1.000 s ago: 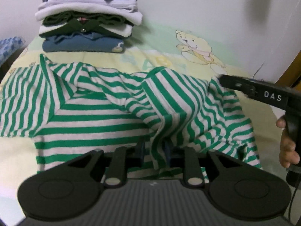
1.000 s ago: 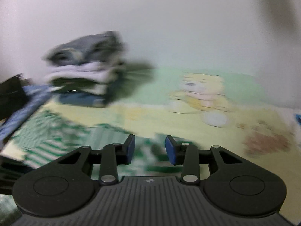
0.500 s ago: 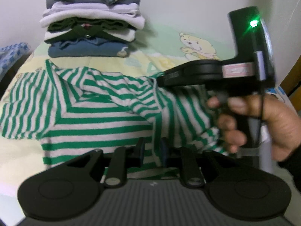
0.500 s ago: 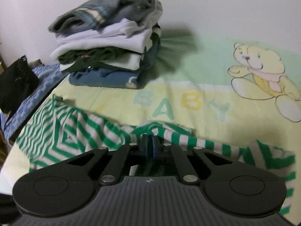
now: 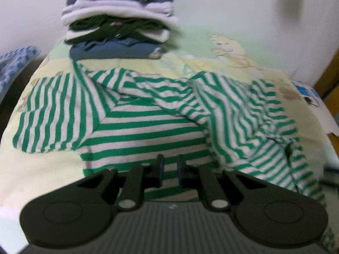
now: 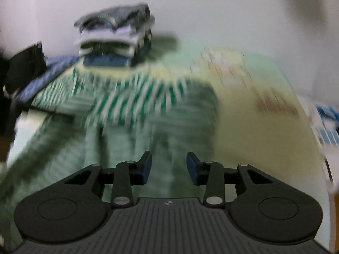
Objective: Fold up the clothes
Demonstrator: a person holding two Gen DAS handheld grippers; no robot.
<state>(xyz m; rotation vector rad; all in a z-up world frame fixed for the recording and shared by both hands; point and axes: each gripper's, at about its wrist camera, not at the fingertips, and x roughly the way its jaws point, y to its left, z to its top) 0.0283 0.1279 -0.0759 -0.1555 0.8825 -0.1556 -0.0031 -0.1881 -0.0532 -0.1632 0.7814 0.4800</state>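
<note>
The left gripper [image 5: 169,170] has its fingers a narrow gap apart over the near hem of the green-and-white striped shirt [image 5: 144,127]; striped cloth shows through the gap, but whether the pads pinch it cannot be told. Ahead of the fingers the shirt's body lies flat on the pale yellow baby blanket [image 5: 42,169]. One sleeve is spread to the left of the fingers, while to the right the cloth is bunched and folded over in a rumpled ridge. Beyond the shirt stands a stack of folded clothes [image 5: 120,21] against the white wall [image 5: 233,4], with a teddy bear print [image 5: 228,48] on the blanket to the right of it.

The right gripper [image 6: 168,167] has its fingers spread wide, with nothing between the blue pads [image 6: 146,165]. This view is heavily blurred. Straight ahead of the fingers lies the striped shirt [image 6: 135,97], with bare blanket [image 6: 254,137] to the right. The stack [image 6: 116,38] stands farther off, to the left.
</note>
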